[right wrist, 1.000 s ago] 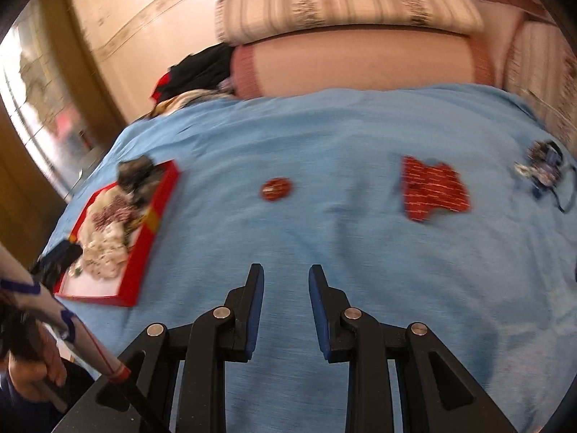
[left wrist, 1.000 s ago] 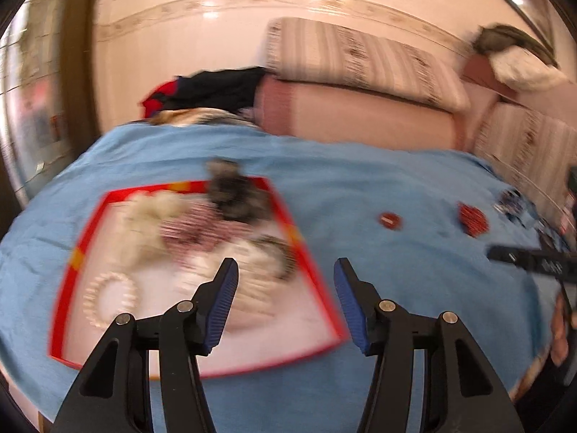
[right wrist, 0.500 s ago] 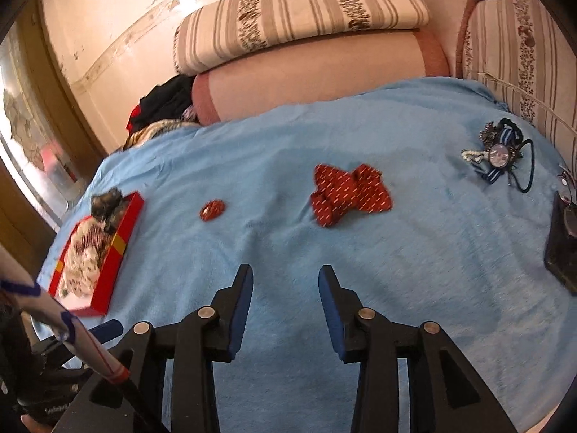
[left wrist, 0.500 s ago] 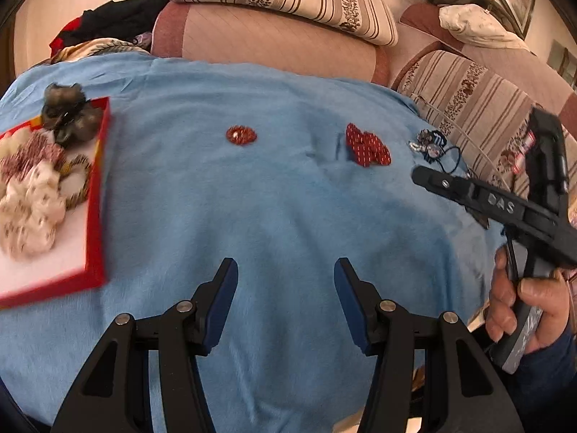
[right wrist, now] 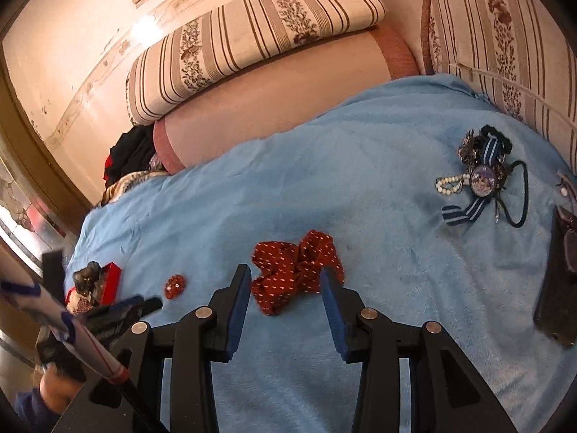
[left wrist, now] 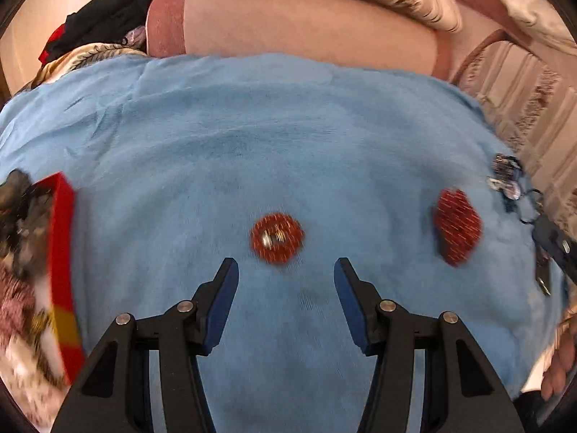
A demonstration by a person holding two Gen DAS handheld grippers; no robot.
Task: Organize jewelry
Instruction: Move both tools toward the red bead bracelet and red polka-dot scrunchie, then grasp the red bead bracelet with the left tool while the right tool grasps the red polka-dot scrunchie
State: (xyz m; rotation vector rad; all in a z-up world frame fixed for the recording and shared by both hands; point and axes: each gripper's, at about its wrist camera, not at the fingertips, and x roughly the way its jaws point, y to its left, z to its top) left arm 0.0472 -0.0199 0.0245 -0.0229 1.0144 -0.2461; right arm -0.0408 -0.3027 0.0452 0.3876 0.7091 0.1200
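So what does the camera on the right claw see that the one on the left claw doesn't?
Only the right view shows the blue ribbon brooch clearly, with a pearl bracelet, a black hair tie and a dark flat thing at the edge. Only the left view shows the pale jewelry inside the red tray up close. Both share the blue blanket, the round red piece, the red dotted scrunchie and striped cushions.

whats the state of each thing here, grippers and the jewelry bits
left gripper: open, empty
right gripper: open, empty, jaws just opened wider
small round red beaded brooch: loose on blanket
red white-dotted fabric scrunchie: crumpled on blanket
red-rimmed tray: filled with jewelry
blue striped ribbon badge pile: tangled on blanket
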